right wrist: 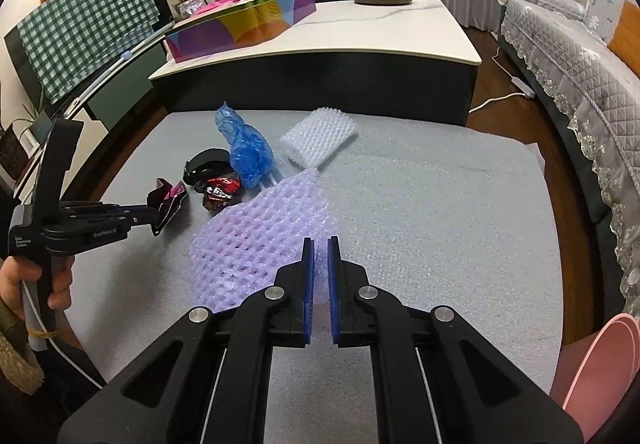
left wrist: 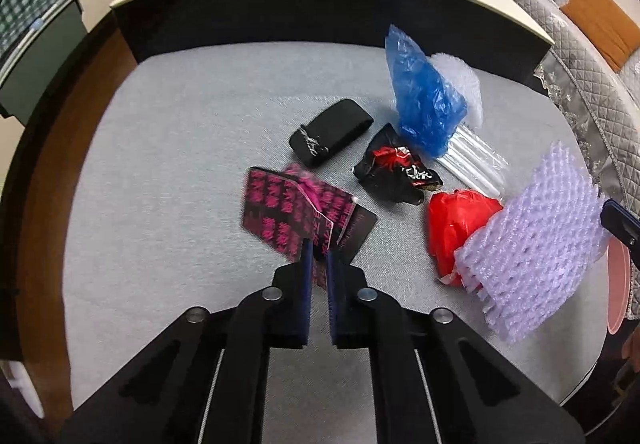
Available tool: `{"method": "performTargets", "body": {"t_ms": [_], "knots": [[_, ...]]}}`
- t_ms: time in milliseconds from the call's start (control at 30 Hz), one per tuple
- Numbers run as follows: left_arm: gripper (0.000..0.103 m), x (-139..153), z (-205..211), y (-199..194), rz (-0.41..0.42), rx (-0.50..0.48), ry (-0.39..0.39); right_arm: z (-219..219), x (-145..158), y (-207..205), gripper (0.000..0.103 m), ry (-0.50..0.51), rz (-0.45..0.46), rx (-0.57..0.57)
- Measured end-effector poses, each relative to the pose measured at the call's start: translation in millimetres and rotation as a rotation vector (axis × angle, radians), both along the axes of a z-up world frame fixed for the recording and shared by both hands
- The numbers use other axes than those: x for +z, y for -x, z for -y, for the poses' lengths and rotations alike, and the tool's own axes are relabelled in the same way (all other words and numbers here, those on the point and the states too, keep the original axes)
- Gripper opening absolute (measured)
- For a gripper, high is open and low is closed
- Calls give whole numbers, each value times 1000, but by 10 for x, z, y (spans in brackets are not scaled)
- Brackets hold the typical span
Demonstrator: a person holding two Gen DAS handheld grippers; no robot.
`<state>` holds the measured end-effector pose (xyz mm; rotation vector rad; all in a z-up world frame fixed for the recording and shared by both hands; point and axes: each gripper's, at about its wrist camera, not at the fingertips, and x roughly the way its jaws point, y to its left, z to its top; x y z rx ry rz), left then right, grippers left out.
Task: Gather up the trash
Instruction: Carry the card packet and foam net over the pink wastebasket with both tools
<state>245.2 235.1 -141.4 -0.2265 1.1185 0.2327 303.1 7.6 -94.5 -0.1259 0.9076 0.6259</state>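
Left gripper (left wrist: pixel 319 250) clamps pink-black wrapper (left wrist: pixel 288 209); right gripper (right wrist: pixel 319 250) clamps purple foam net (right wrist: pixel 256 236).

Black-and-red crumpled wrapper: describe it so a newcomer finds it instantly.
Start at the grey mat and go to the litter pile on it. The black-and-red wrapper lies in the middle, between the blue plastic bag and the red plastic bag. It alone is crumpled glossy black foil with red and white print.
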Motion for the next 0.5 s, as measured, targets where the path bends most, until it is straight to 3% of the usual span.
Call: {"method": "performTargets", "body": {"t_ms": [167,267,500], "knots": [[0,289,46,202,61,7,20,26,262,154,7,-6,53,19],[0,521,101,364,114,-8,-4,140,515,315,7,-35,95,13],[0,1004,385,756,200,-42,33,570,902,749,7,-56,163,-24]]}}
